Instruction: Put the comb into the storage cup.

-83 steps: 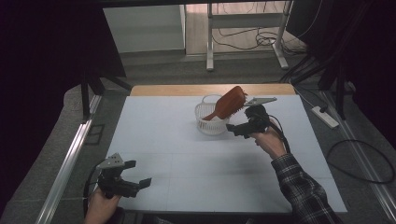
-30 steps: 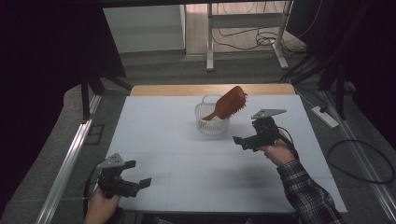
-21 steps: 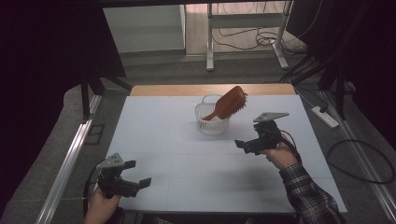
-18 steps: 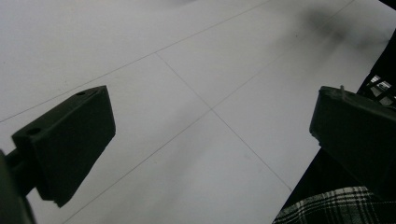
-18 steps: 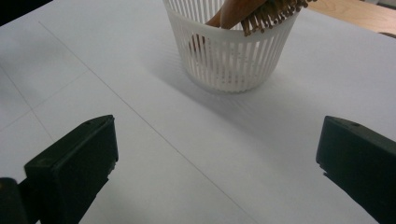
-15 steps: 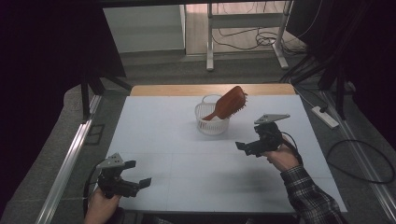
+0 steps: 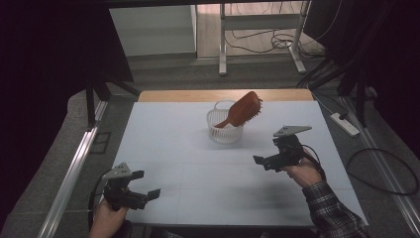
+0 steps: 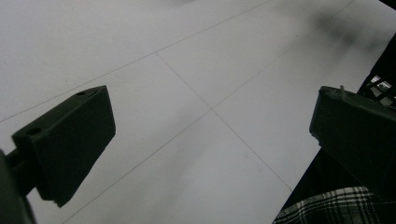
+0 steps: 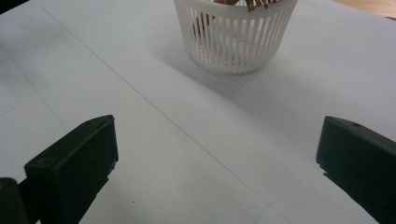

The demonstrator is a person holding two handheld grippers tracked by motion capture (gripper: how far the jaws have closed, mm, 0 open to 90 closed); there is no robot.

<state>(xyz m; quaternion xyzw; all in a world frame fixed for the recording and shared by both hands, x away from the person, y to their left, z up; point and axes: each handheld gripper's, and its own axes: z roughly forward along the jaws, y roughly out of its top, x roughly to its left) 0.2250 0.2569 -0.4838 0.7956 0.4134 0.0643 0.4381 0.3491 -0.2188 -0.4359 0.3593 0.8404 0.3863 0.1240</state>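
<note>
The brown hairbrush [image 7: 244, 110] stands tilted in the white slotted basket [image 7: 225, 133] at the far middle of the table [image 7: 198, 193], and it looks light and stiff, best held by its handle, while the left gripper [image 7: 148, 194] and the right gripper [image 7: 260, 161] both have jaws spread and hold nothing.

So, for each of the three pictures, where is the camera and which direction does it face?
High view: above the person's side, facing forward and down at the table; both forearms enter.
Left gripper view: on the left claw, open, facing bare table; a plaid sleeve shows.
Right gripper view: on the right claw, open, facing the white basket.
Shared: basket and hairbrush.
</note>
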